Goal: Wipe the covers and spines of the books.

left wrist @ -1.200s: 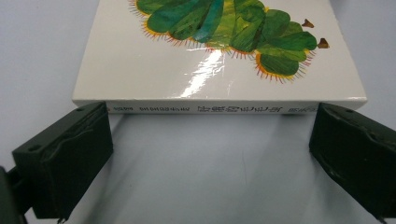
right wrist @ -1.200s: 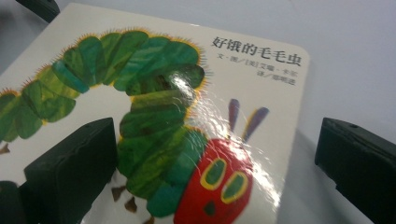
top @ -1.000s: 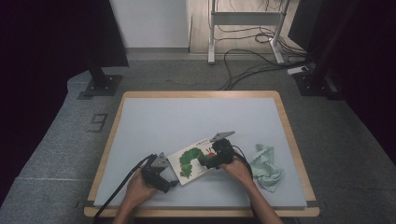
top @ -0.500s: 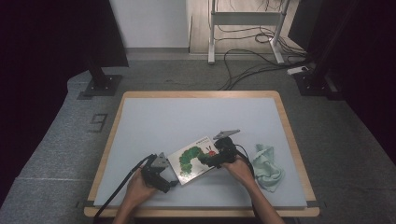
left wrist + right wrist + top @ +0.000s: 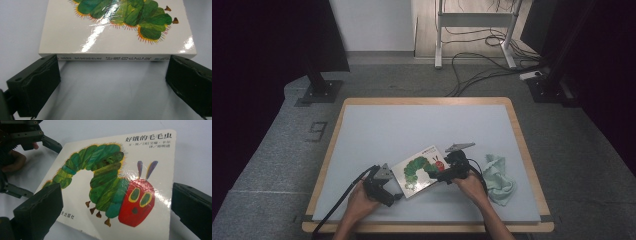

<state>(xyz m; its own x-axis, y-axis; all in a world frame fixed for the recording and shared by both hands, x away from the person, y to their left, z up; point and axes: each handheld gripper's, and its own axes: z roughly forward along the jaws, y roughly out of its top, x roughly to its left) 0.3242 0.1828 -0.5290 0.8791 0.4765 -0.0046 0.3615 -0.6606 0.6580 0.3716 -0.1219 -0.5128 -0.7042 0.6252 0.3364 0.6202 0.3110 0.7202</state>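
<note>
Picture book [image 5: 421,171] lies flat on the table [image 5: 412,125] — left gripper [image 5: 388,192] at its near-left edge, right gripper [image 5: 443,175] over its right end; both sets of fingers released.

Book [image 5: 117,37] spine faces wide-apart jaws on table [image 5: 112,92].

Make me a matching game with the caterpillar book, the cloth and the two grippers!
Things:
1. book
2. cloth
3. left gripper
4. right gripper

Descriptions:
A. crumpled, pale green, at the table's right
B. open, jaws over the red face
C. white cover, lying flat between the grippers
D. open, jaws facing the spine

Pairs: 1-C, 2-A, 3-D, 4-B
</note>
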